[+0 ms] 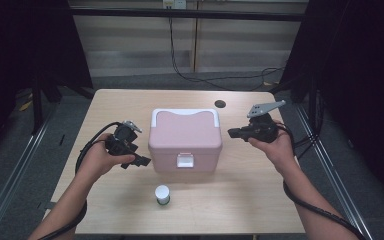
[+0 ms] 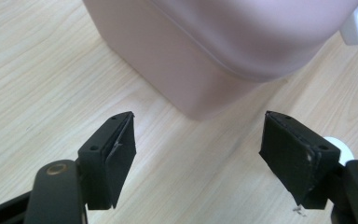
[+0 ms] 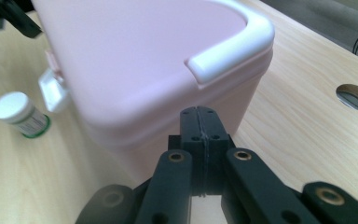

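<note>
A pink box (image 1: 185, 142) with a white handle (image 1: 184, 113) and a white front latch (image 1: 185, 160) stands shut in the middle of the table. A small white-capped bottle (image 1: 162, 194) stands in front of it. My left gripper (image 1: 141, 161) hovers at the box's left front corner, open, nothing between its pads (image 2: 121, 156); the box's lower corner (image 2: 200, 65) lies just ahead. My right gripper (image 1: 232, 133) is held above the table at the box's right side, shut and empty, its tips (image 3: 200, 122) pointing at the box wall (image 3: 168, 84) below the handle (image 3: 233, 44).
The pale wooden table (image 1: 130, 210) has a round cable hole (image 1: 220, 104) at the back right. Cables trail from both grippers over the near edge. Dark frame rails run along both sides of the table.
</note>
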Demonstrator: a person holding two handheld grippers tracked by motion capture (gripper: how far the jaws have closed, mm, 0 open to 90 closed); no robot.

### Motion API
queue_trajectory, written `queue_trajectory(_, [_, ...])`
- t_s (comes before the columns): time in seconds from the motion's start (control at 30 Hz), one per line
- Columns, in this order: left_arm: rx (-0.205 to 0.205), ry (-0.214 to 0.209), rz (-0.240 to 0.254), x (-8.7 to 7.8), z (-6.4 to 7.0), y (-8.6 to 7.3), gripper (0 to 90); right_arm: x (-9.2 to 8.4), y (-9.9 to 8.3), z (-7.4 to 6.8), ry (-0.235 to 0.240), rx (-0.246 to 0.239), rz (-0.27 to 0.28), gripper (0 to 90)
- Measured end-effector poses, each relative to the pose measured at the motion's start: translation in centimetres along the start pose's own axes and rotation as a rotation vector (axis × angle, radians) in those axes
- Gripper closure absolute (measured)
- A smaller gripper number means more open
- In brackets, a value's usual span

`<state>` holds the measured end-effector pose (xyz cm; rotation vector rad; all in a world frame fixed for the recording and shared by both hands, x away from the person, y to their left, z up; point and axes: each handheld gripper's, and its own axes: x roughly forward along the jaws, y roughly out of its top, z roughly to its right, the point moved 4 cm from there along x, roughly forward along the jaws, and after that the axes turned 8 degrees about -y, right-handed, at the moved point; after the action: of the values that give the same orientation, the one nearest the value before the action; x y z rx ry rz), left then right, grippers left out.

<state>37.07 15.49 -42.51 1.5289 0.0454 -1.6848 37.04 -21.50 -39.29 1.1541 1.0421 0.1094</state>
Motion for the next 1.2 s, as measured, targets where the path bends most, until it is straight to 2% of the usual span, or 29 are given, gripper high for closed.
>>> queue_trajectory(0.07, [0.004,-0.001,-0.004,-0.1,-0.1,0.1,24.9,-0.5,0.5,-0.1,0.004,0.002,0.011,90.0])
queue_trajectory(0.13, [-0.038,-0.004,-0.005,-0.6,-0.2,0.3,22.9,-0.8,1.2,-0.4,0.006,0.004,0.015,90.0])
queue_trajectory(0.23, [-0.05,0.0,-0.016,-1.0,-0.4,0.6,21.6,-0.8,2.0,-1.1,0.019,-0.009,0.026,90.0])
queue_trajectory(0.47, [-0.087,-0.003,-0.007,-1.8,-0.9,0.9,18.2,-0.1,3.6,-2.6,0.051,-0.024,0.048,90.0])
queue_trajectory(0.57, [-0.108,-0.013,0.0,-2.2,-1.3,0.9,16.5,0.9,4.2,-3.5,0.067,-0.04,0.043,90.0])
queue_trajectory(0.67, [-0.151,-0.01,0.009,-2.2,-1.7,0.8,15.7,1.6,4.4,-4.1,0.075,-0.051,0.038,90.0])
queue_trajectory(0.7, [-0.151,-0.01,0.009,-2.2,-1.7,0.8,15.7,1.9,4.4,-4.3,0.078,-0.053,0.036,90.0])
queue_trajectory(0.73, [-0.181,-0.013,0.017,-2.1,-2.0,0.6,15.6,2.0,4.4,-4.4,0.079,-0.05,0.036,90.0])
queue_trajectory(0.77, [-0.189,-0.012,0.019,-2.1,-2.2,0.5,15.6,2.2,4.4,-4.5,0.084,-0.047,0.037,90.0])
queue_trajectory(0.9, [-0.216,-0.002,0.025,-2.5,-2.8,0.6,15.7,2.8,4.2,-4.6,0.084,-0.053,0.022,90.0])
queue_trajectory(1.03, [-0.238,-0.004,0.02,-3.2,-3.1,1.2,15.6,3.2,4.0,-4.5,0.085,-0.043,0.032,90.0])
queue_trajectory(1.2, [-0.239,-0.001,0.013,-3.7,-3.4,2.2,15.7,3.8,3.6,-4.6,0.088,-0.041,0.032,89.7])
